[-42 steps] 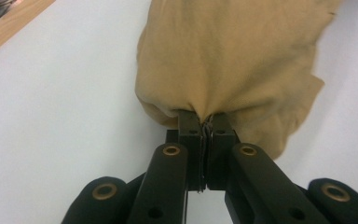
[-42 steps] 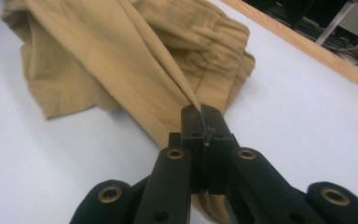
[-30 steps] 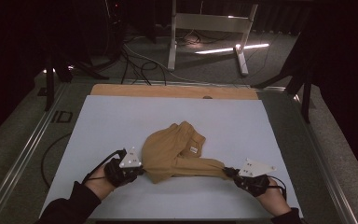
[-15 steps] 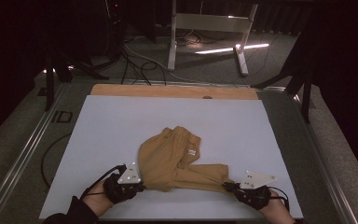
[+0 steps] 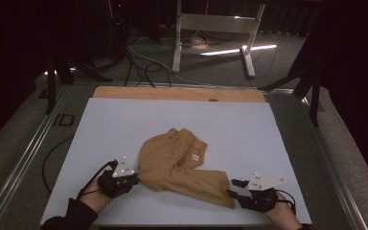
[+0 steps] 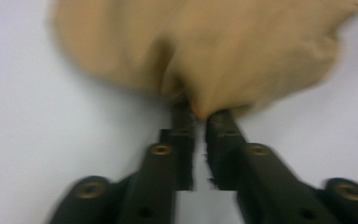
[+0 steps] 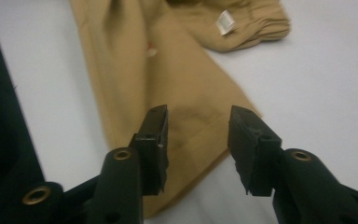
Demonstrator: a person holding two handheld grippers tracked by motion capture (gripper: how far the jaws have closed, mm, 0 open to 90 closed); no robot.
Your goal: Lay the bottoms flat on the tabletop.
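Observation:
Tan trousers (image 5: 177,163) lie crumpled near the front of the white table sheet (image 5: 124,124), one leg stretched toward the right. A white label (image 5: 195,156) shows at the waistband. My left gripper (image 5: 136,178) is at the garment's left edge. In the left gripper view its jaws (image 6: 200,114) have just been opening a little, with a fold of tan cloth (image 6: 205,46) still pinched between the tips. My right gripper (image 5: 232,188) is at the leg's hem. Its jaws (image 7: 198,116) have just been opening and stand apart over the cloth (image 7: 168,79), pads off it.
A wooden strip (image 5: 172,93) runs along the table's far edge. Beyond it stand a metal frame (image 5: 211,24) and loose cables (image 5: 139,62) on the floor. A metal rail (image 5: 24,163) borders the table's left side.
Both hands have drawn back toward the near edge, dragging the trousers and laying the leg out flat to the right. The right jaws have opened off the hem.

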